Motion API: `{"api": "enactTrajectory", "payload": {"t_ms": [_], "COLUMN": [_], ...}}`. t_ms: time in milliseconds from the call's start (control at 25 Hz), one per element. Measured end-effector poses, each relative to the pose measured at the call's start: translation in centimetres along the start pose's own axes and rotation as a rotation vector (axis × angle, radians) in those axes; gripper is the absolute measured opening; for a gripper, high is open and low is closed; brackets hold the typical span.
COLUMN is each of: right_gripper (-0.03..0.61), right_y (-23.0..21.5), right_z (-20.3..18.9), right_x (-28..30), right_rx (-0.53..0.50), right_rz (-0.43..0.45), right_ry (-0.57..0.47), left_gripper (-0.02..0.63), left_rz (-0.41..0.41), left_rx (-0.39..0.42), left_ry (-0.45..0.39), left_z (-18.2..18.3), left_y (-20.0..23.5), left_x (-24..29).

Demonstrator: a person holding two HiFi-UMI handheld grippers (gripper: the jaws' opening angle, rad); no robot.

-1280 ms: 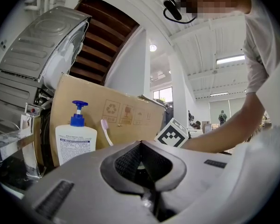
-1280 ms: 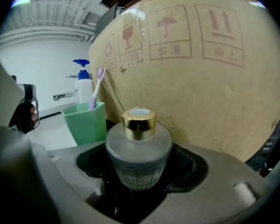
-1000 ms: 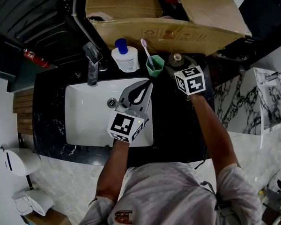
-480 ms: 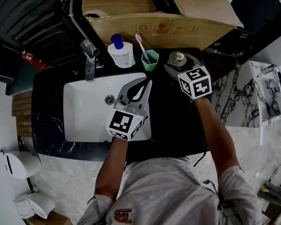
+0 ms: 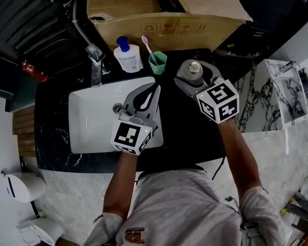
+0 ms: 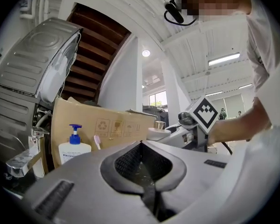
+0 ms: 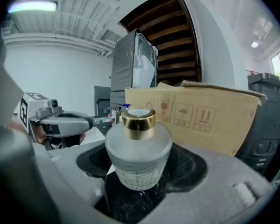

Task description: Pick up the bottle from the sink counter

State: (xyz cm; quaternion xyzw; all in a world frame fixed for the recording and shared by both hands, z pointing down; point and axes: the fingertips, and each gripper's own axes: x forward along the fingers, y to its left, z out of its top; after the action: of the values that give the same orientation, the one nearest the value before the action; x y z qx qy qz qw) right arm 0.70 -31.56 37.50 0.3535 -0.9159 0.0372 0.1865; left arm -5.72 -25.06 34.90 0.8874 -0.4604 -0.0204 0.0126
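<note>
Fingers (image 7: 210, 181) of the right gripper (image 5: 191, 68) are closed on the bottle (image 7: 138, 143), one grey pad on each side of its lower body. The bottle is squat and round, of frosted glass with sloping shoulders, a short gold collar and a pale top; a faint grid pattern shows near its base. It stands upright between the fingers, over the black speckled tabletop (image 5: 187, 132) to the right of the sink (image 5: 92, 117). Whether its base touches the tabletop cannot be told.

The left gripper (image 5: 155, 87) hangs over the right part of the sink, its fingers brought together at the tips with nothing between them.

At the back edge of the tabletop, a green cup (image 5: 157, 62) holds a toothbrush (image 5: 146, 44) leaning left. Just left of it stands a white soap dispenser (image 5: 128, 57) with a blue pump, then the faucet (image 5: 95, 60). The white basin shows only its drain (image 5: 117, 107). A cardboard box (image 5: 164, 14) stands behind the tabletop.
</note>
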Motion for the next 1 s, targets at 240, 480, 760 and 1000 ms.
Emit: {"api": "enactTrajectory", "payload": {"t_ms": [240,480,760,1000], "right_gripper": [0.331,0.332,0.333,0.333], "right_y": [3.4,5.4,6.2,6.4], "right_z": [1.1,1.5,1.8,2.1], "right_x": [-2.9,-4.8,-5.8,-6.1], "right_rx": [-0.006,0.006,-0.003,-0.023], "right_rz": [0.034,0.043,0.035,0.027], "right_ry": [-0.04,-0.075,-0.088,-0.095], "left_gripper": [0.0,0.0,0.0,0.0], "left_rz": [-0.013,-0.02,-0.024,-0.026], "left_rx": [0.032,0.035,0.029,0.031], "left_ry": [-0.018,-0.041,-0.054,-0.062], "left_z": [1.0,1.8,2.2,2.3], "left_y": [-1.2,-2.1,-2.6,-2.7], "left_x": [-1.2,-2.1,-2.5,-2.6]}}
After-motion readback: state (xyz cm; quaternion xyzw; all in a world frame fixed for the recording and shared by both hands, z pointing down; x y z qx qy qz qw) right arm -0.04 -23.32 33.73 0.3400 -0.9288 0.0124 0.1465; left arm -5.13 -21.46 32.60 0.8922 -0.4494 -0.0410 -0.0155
